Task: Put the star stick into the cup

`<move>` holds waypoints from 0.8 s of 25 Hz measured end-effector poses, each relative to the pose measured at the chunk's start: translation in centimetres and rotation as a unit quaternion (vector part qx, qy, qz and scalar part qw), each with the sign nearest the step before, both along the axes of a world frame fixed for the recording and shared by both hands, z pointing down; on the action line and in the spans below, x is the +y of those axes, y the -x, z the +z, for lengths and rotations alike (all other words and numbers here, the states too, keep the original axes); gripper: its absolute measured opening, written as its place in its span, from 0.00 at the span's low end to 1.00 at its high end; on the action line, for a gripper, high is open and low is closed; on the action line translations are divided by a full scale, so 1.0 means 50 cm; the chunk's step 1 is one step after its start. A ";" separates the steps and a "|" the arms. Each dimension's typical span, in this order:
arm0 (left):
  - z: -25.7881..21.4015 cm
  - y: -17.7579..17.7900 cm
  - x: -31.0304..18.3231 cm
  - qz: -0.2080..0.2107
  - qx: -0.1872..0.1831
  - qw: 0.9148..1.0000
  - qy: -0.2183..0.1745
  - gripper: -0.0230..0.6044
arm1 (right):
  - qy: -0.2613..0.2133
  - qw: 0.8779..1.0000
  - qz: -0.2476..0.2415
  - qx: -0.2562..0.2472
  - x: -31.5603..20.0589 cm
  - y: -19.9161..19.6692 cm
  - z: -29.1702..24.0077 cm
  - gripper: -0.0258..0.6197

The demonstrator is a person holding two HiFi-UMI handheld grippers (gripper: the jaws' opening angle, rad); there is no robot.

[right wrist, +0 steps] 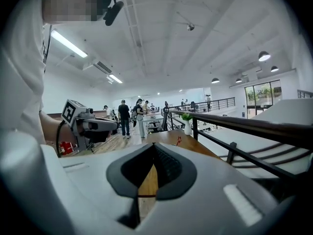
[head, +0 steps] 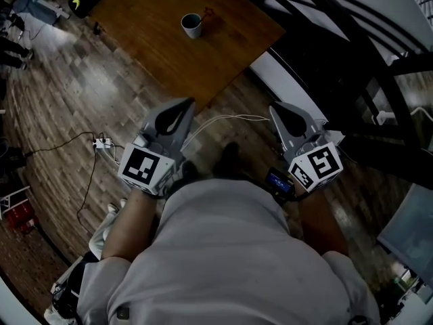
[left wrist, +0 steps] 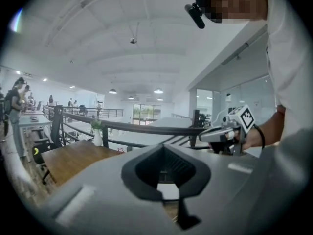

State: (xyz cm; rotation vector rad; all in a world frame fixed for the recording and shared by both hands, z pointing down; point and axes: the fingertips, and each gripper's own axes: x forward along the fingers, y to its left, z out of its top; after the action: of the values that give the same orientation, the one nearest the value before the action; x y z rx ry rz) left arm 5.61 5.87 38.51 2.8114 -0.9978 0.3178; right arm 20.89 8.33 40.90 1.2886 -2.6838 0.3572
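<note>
On a brown wooden table (head: pixel 169 46) far ahead stands a white cup (head: pixel 191 26) with green leaves showing in it (right wrist: pixel 187 125). Just right of the cup, the small red star stick (head: pixel 208 12) lies on the tabletop (right wrist: pixel 179 141). Both grippers are held close to the person's body, well short of the table and above the floor. My left gripper (head: pixel 187 102) has its jaws together with nothing between them (left wrist: pixel 164 147). The jaws of my right gripper (head: pixel 274 107) also meet, empty (right wrist: pixel 154 145).
A black railing (head: pixel 325 19) runs along the table's right side, with a drop beyond it. A power strip with cables (head: pixel 101 143) lies on the wood floor at left. Several people (right wrist: pixel 123 116) stand by desks in the distance.
</note>
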 end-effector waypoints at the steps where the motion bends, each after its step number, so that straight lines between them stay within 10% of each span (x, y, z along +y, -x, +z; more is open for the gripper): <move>1: -0.006 0.015 0.001 0.001 0.002 1.000 -0.001 0.04 | -0.001 1.000 0.003 0.004 0.002 0.012 -0.007 0.05; 20: -0.090 0.331 0.139 0.038 0.048 0.998 -0.025 0.04 | -0.044 0.997 0.047 0.031 0.155 0.330 -0.106 0.05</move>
State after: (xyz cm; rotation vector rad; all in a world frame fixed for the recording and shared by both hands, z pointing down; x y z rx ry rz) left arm -10.96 12.80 34.00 2.8827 -0.8923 0.1661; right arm 4.42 16.08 35.62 1.4302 -2.6207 0.2071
